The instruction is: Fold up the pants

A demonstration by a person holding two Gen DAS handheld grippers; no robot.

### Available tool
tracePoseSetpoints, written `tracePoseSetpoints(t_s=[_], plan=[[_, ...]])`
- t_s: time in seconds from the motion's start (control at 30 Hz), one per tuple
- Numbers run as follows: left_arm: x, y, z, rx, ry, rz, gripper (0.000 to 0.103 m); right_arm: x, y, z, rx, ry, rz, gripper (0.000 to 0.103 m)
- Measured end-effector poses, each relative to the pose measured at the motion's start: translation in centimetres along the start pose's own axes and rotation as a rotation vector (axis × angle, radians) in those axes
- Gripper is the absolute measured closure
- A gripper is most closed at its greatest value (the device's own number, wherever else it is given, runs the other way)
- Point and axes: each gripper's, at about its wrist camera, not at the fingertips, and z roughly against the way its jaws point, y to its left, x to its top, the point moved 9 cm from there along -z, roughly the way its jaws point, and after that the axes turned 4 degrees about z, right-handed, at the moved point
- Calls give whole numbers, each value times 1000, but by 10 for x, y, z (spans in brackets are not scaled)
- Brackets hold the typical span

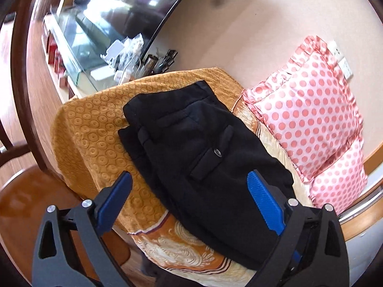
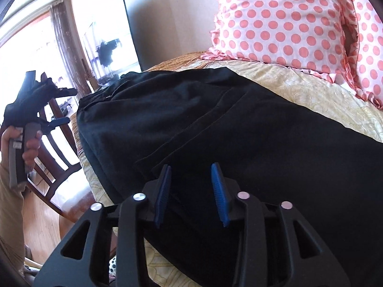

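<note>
Bedroom; bed with orange patterned bedspread [image 1: 95,129] and pink polka-dot satin pillow [image 2: 282,21]. Black woven trousers [image 1: 203,157], soft, limp and light, lie ahead of both fingers. Left gripper [image 1: 189,186] spread wide, holding nothing; right gripper [image 2: 191,174] parted over cloth edges. Best pinched at hem or waistband.

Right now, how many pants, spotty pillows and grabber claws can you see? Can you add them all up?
Black pants: 1
Pink spotty pillows: 2
Grabber claws, left and right: 2
Total: 5
</note>
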Motion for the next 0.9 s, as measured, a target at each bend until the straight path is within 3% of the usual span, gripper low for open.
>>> tracePoseSetpoints(t_s=[0.03,0.07,0.17,0.3,0.57,0.67,0.77,0.9], plan=[[2,1,-4,-12,17,19,8,0,4,-1,4,0,17,40],[3,2,-8,-19,36,37,8,-1,9,-3,-13,4,47,39],[1,7,-16,-31,83,96,9,-2,15,-5,-72,9,124,37],[3,5,-19,-32,91,105,9,0,11,-4,-29,3,68,37],[13,3,-28,-34,88,154,8,-1,12,-3,-37,-8,74,36],[8,2,-26,2,78,148,24,-1,12,-3,-36,-9,78,36],[-4,2,-23,-28,103,166,26,-2,12,-2,-38,-12,85,36],[-13,8,-14,-117,124,284,26,-1,13,-2,-34,-16,83,36]])
